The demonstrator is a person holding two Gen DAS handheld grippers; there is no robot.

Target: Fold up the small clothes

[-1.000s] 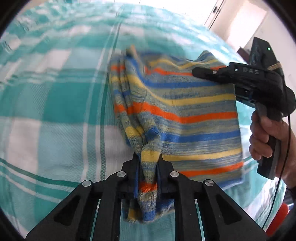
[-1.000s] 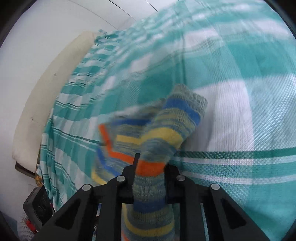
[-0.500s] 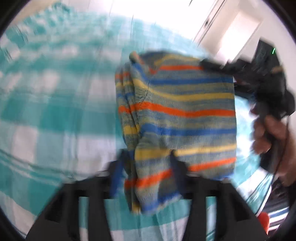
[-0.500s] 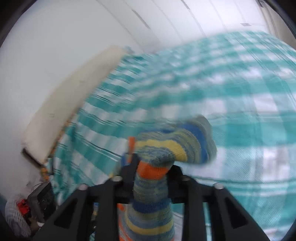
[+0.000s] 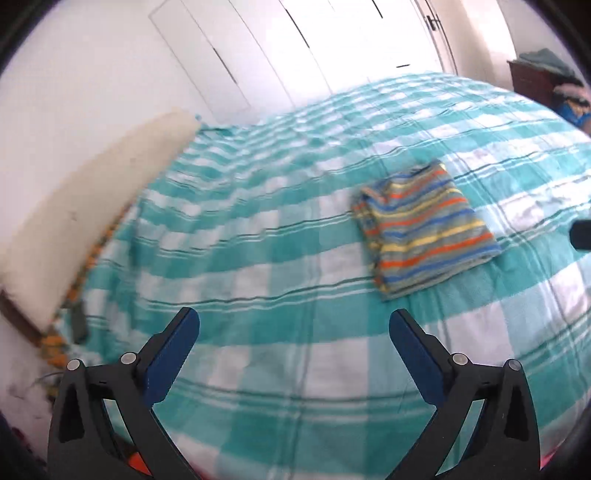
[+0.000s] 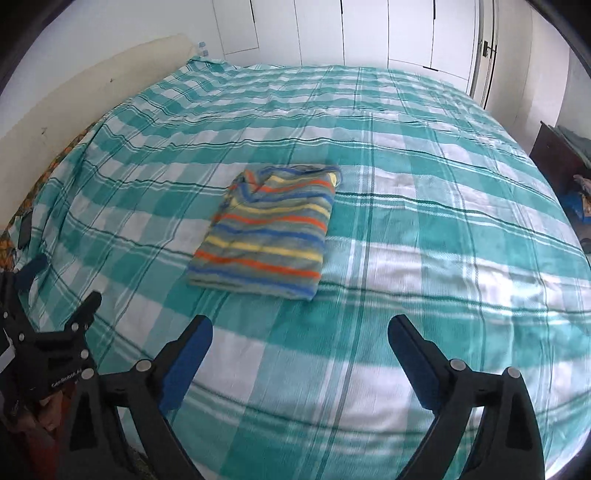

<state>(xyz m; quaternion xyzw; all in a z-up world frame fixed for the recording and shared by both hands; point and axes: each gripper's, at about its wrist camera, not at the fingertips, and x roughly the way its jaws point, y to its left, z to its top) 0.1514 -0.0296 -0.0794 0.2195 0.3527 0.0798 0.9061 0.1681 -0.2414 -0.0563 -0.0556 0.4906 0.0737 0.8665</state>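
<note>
A small striped knit garment (image 5: 424, 229) (image 6: 269, 232), with grey, orange, blue and yellow bands, lies folded into a flat rectangle on the teal-and-white checked bedspread (image 5: 258, 258) (image 6: 443, 221). My left gripper (image 5: 293, 317) hangs above the bed, well back from the garment; its jaws are opening, with nothing between them. My right gripper (image 6: 300, 321) is also raised and back from the garment's near edge, jaws opening and empty. The left gripper (image 6: 62, 280) shows at the lower left of the right wrist view. A dark bit of the right gripper (image 5: 581, 234) pokes in at the right edge of the left wrist view.
A cream headboard (image 5: 92, 206) (image 6: 74, 96) runs along the bed's left side. White wardrobe doors (image 6: 369, 29) stand behind the bed. Dark wooden furniture (image 6: 554, 155) with piled cloth is at the right. A small dark object (image 5: 78, 321) lies at the bed's left edge.
Both grippers let go of the striped garment and pulled up and back. The garment now lies folded flat on the bed, well ahead of both.
</note>
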